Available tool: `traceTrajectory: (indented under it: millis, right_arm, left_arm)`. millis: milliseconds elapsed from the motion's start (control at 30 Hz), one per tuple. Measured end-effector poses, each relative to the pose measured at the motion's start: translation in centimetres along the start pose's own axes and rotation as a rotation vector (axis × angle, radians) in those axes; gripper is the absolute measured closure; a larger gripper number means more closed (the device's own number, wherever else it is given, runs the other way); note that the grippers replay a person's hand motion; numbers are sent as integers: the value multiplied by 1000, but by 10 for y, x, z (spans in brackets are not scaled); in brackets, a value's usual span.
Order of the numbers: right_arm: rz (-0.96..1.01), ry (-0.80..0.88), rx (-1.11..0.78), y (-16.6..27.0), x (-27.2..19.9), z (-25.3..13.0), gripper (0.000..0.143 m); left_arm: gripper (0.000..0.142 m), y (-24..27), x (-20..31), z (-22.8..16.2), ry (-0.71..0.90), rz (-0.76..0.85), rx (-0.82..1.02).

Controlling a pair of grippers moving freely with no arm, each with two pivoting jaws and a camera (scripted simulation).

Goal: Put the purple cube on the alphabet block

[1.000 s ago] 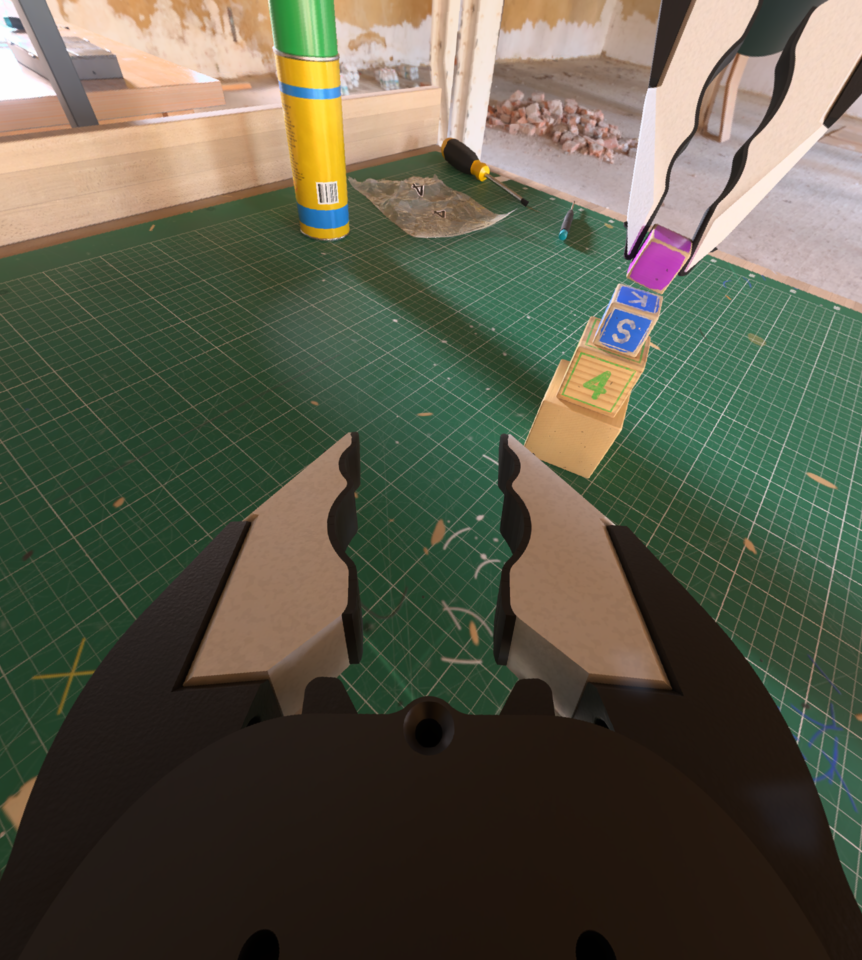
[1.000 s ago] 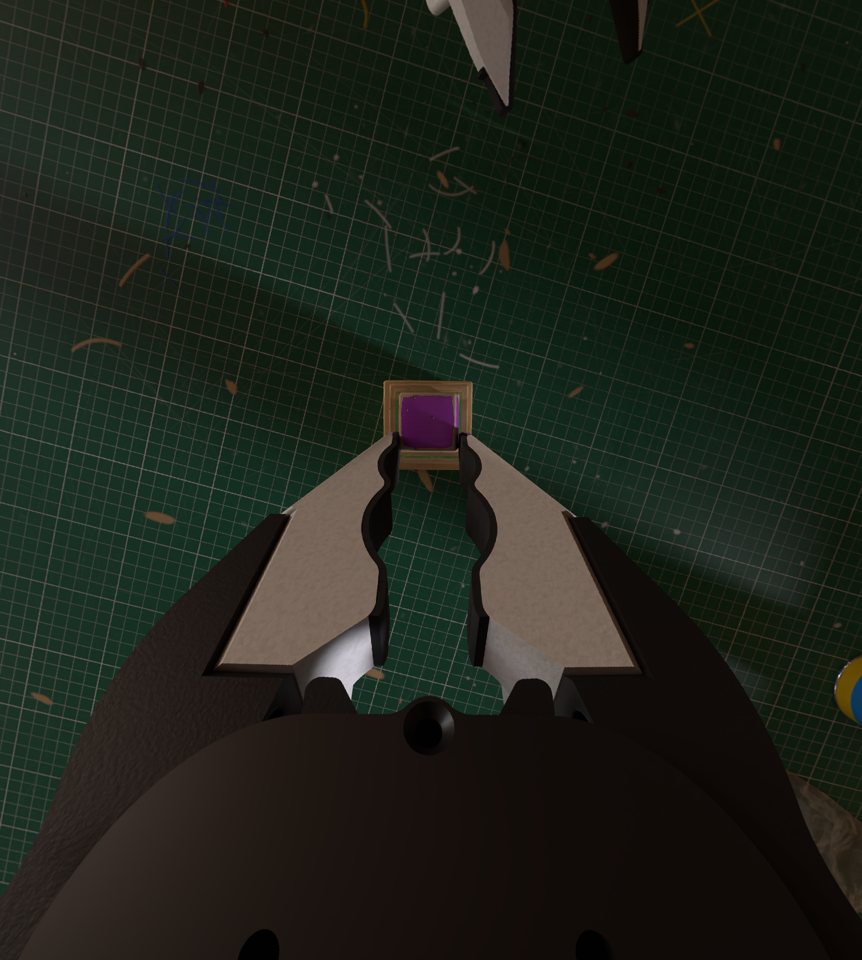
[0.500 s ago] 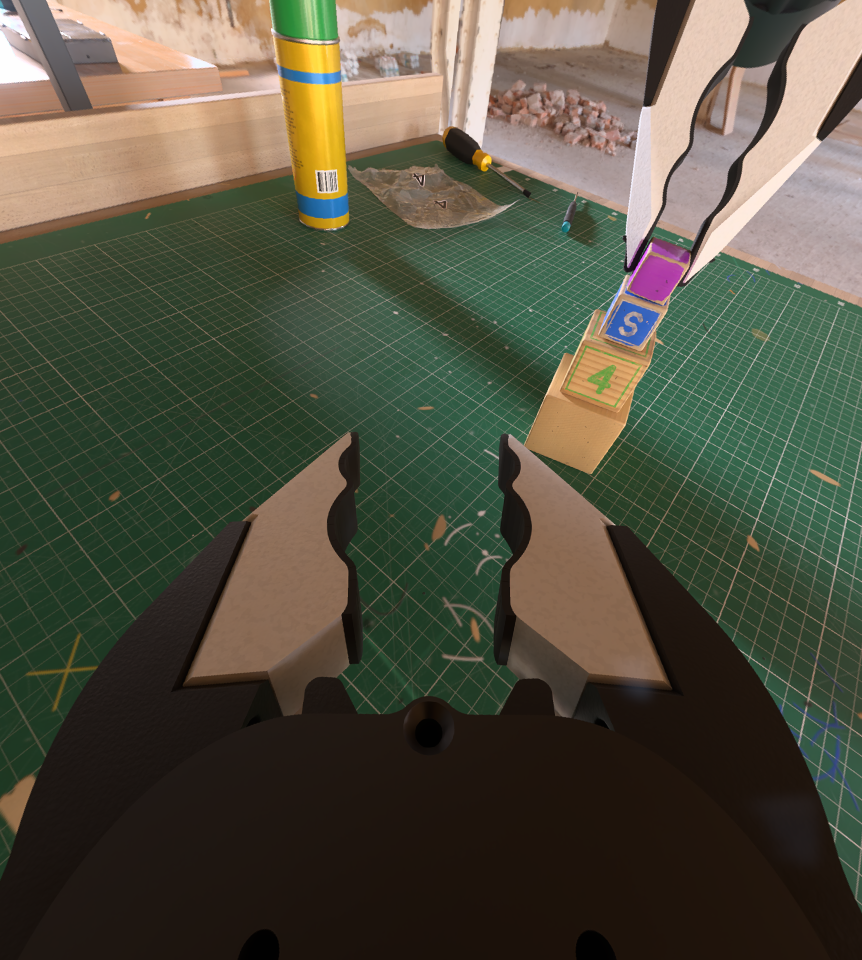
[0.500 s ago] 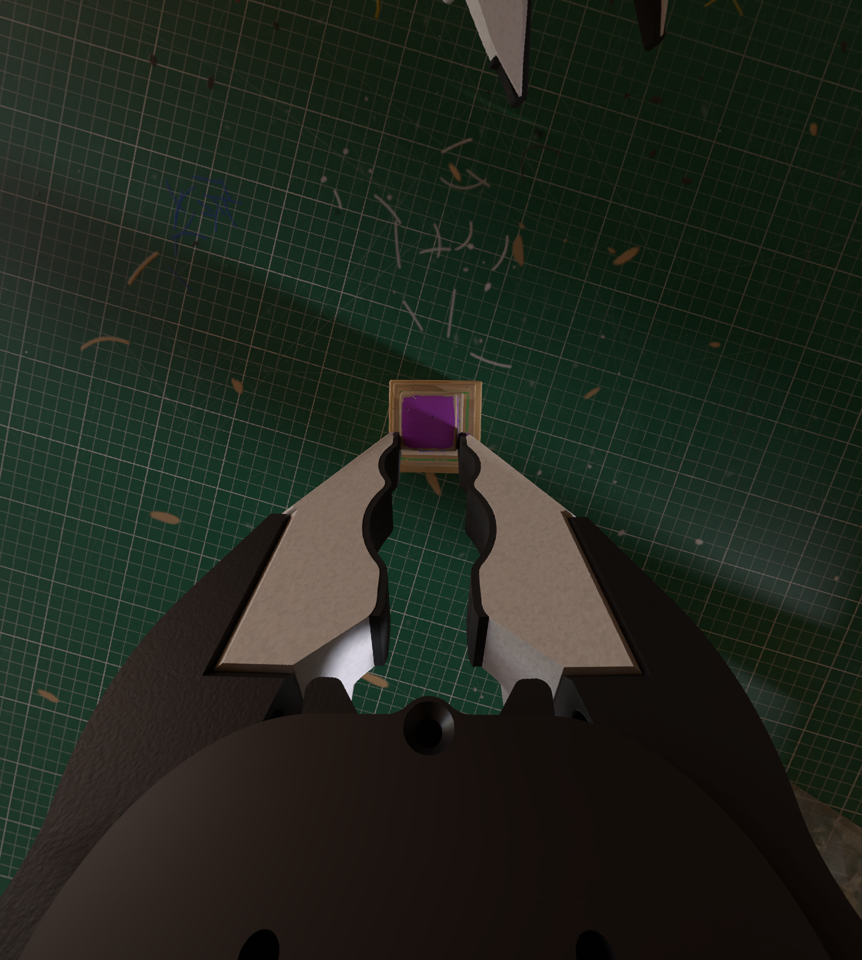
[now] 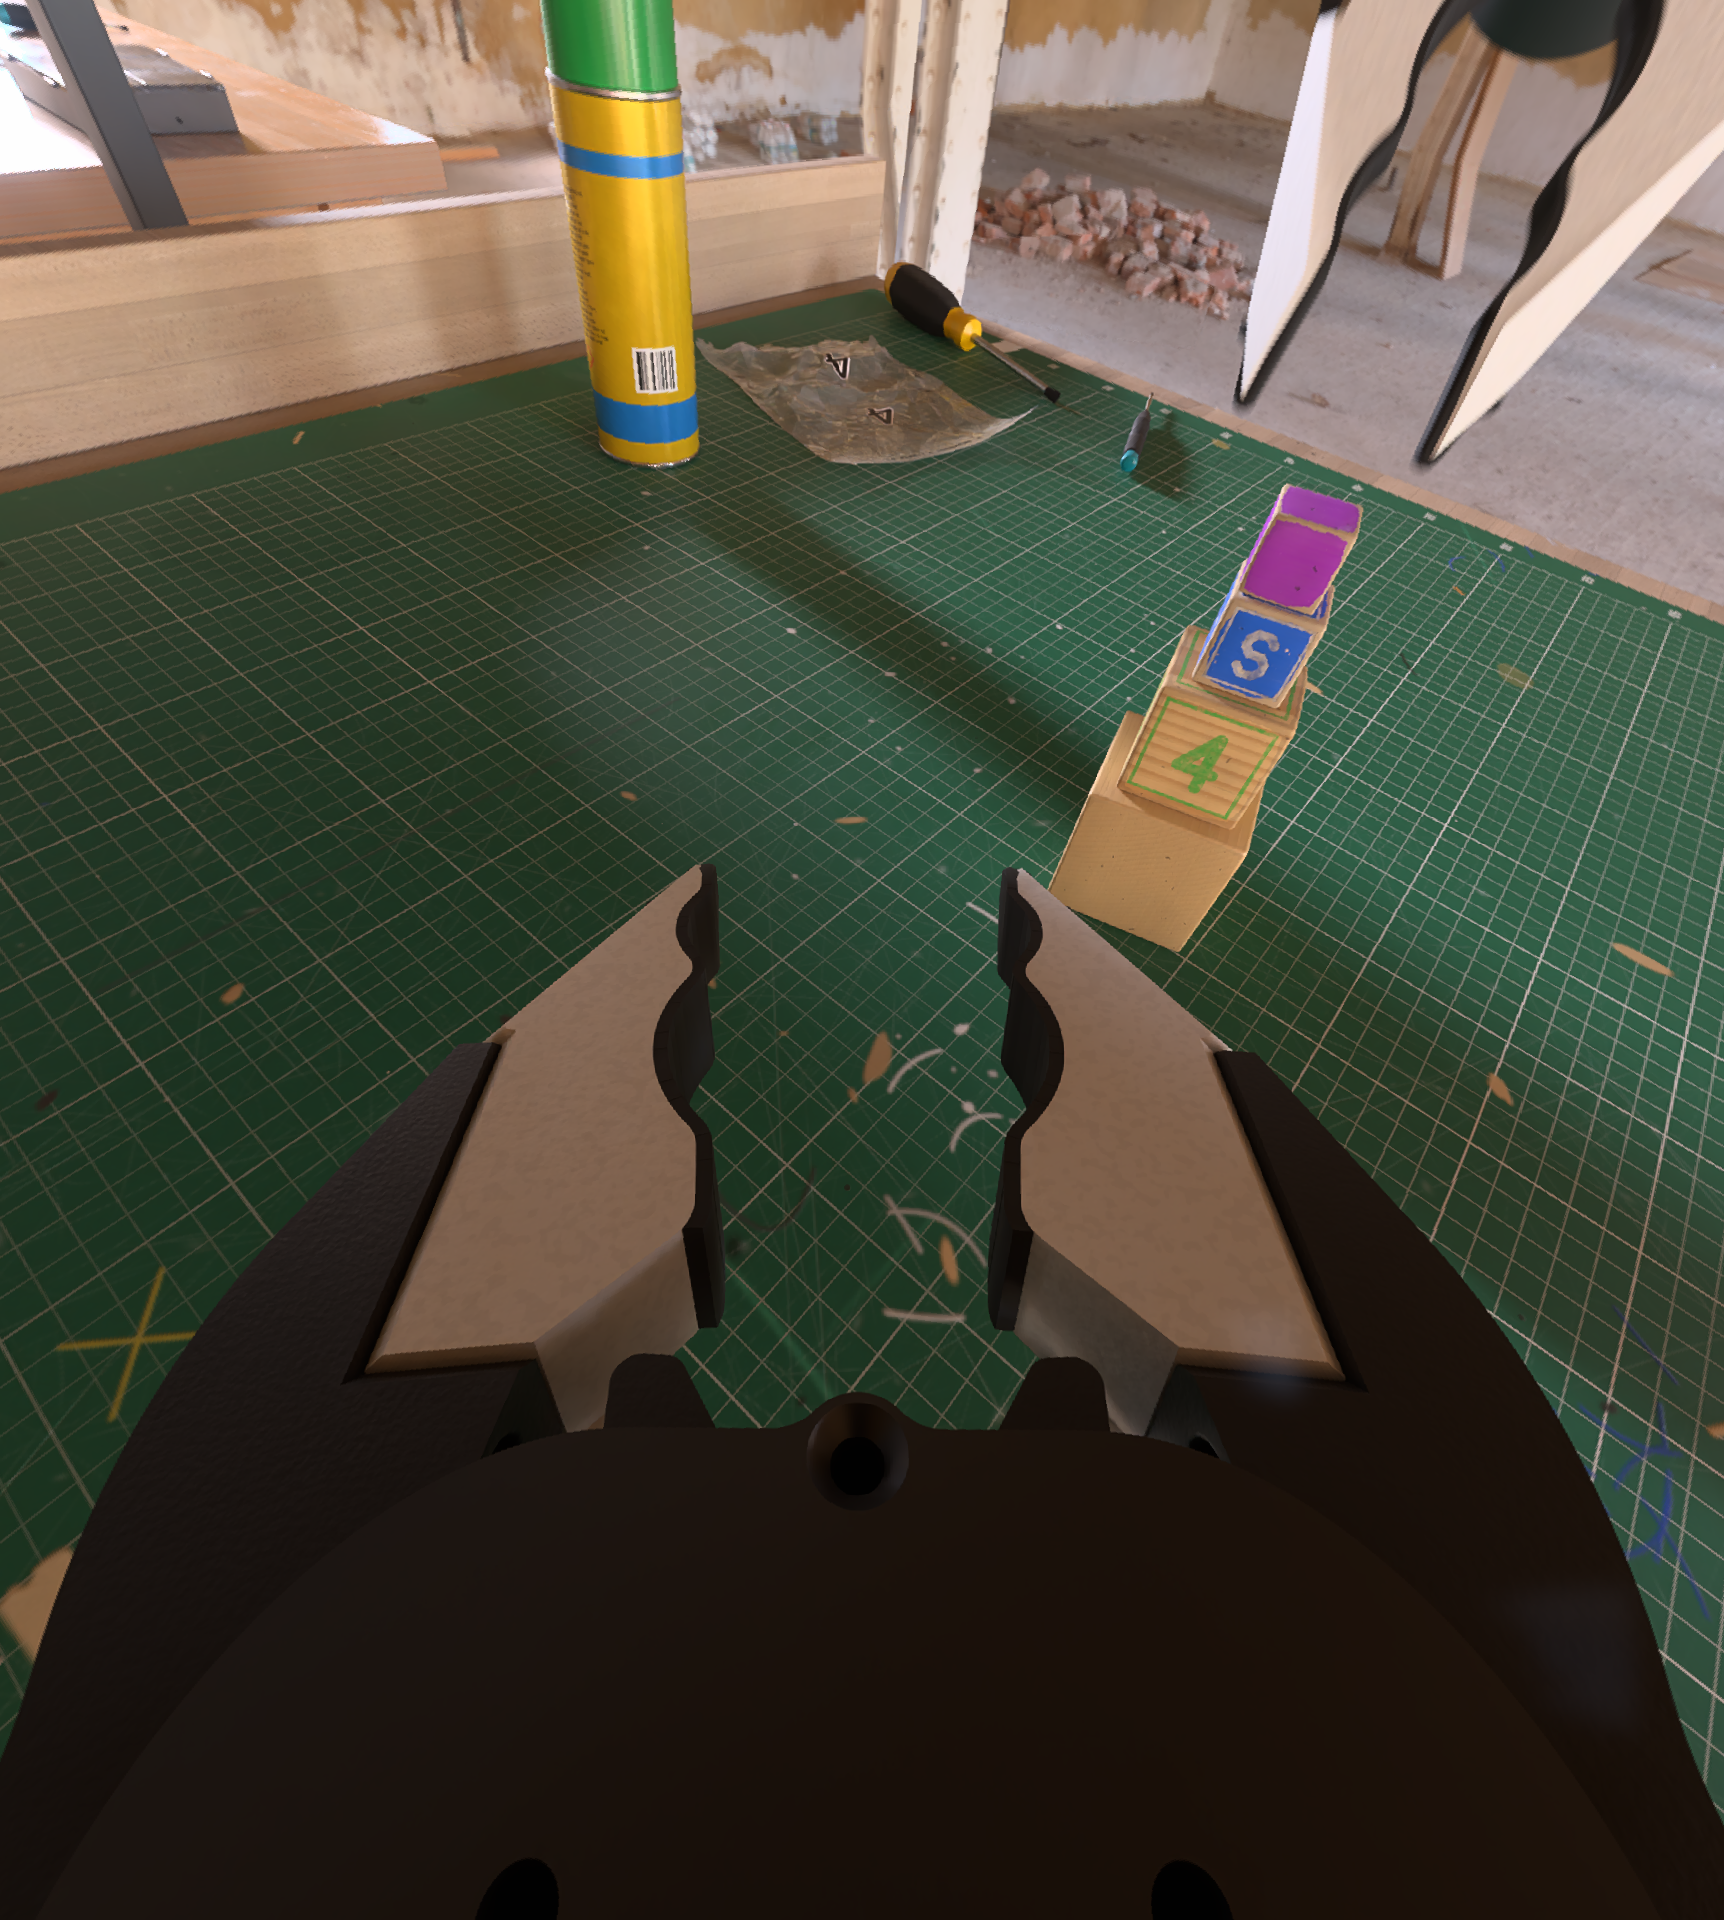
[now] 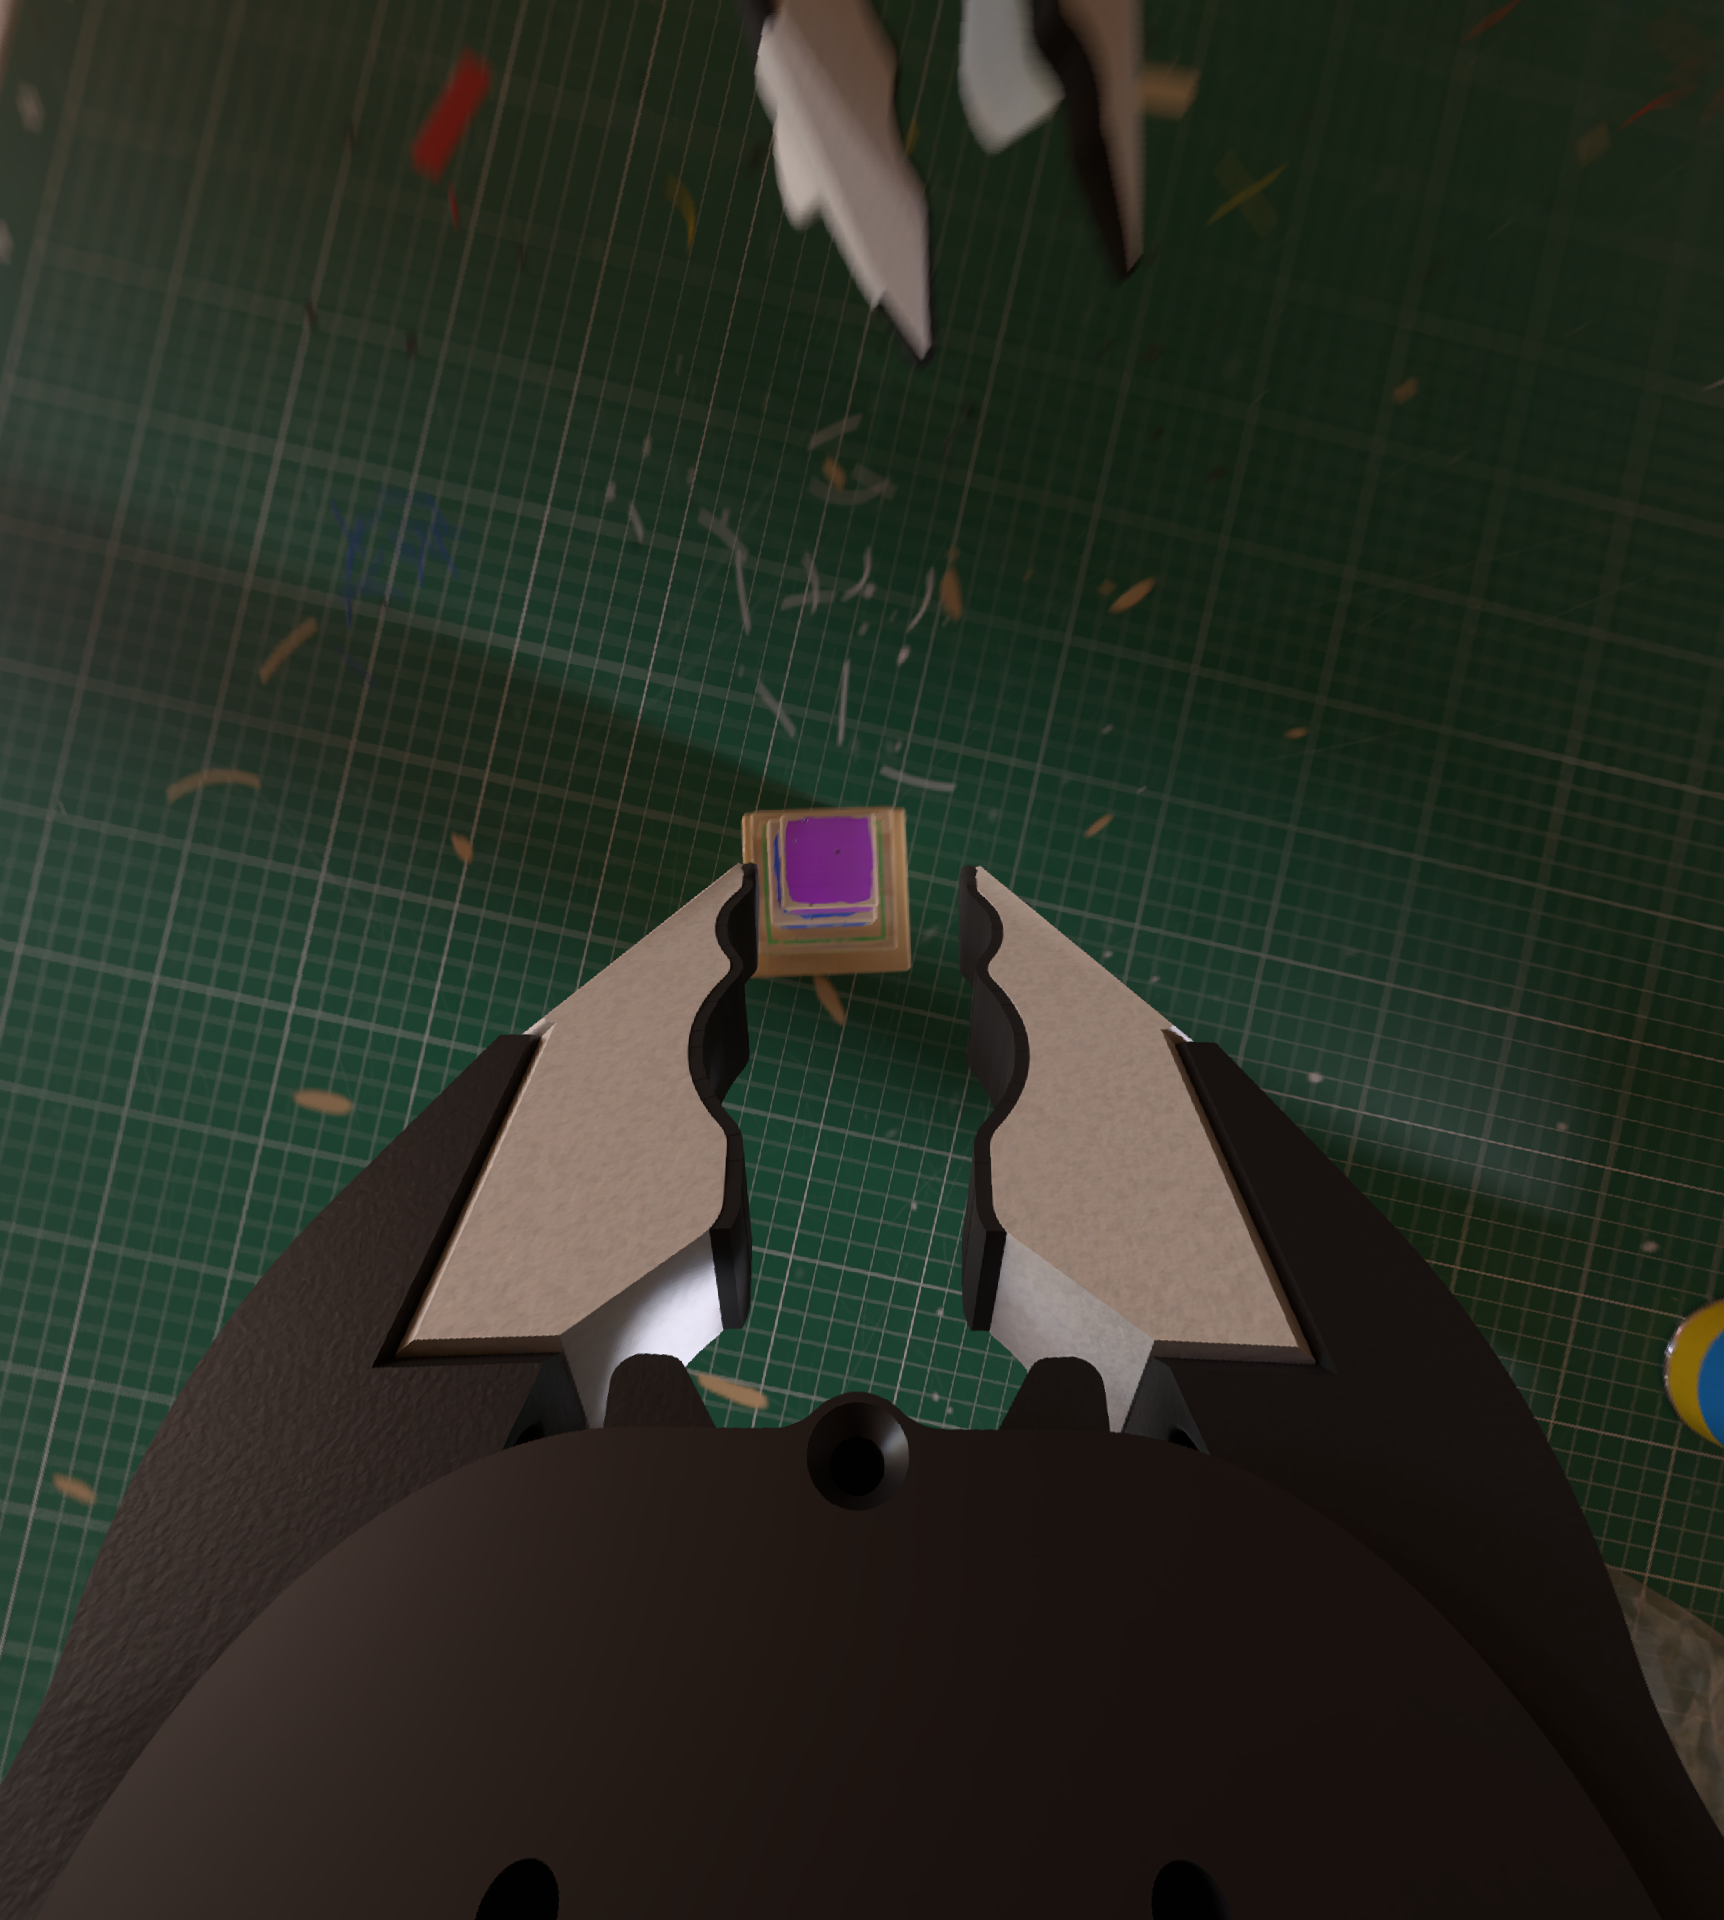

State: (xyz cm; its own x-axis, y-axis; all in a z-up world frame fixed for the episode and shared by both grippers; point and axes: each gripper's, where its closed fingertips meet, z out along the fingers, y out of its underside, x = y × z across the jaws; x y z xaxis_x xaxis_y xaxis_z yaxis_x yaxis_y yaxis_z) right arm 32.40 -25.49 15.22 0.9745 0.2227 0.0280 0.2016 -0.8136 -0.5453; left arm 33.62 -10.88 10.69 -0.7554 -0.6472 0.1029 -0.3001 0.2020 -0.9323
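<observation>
- The glossy purple cube (image 5: 1299, 556) sits atop the blue-faced wooden alphabet block (image 5: 1255, 655), near the gridded mat's (image 5: 422, 727) far right edge.
- The right gripper (image 6: 858, 883) hangs spread wide above, empty.
- The left gripper (image 5: 856, 894) gapes wide, empty.

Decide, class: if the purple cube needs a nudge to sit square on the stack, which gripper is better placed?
Right. The right gripper hangs open directly above the purple cube on the stack. The left gripper is low over the mat, off to the side.
</observation>
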Motion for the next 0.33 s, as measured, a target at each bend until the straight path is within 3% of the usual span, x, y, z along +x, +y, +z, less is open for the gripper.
traceTrajectory:
  millis: [167,233,333]
  right_arm:
    - [157,189,211,-14,19,-59,86]
    - [227,341,202,1,30,-78,74]
    - [368,507,144,35,37,-89,68]
  left_arm:
    - [87,-4,-2,-5,-5,-4,18]
    - [87,-7,-1,-7,-5,-5,28]
    - [86,-10,1,-9,0,-4,40]
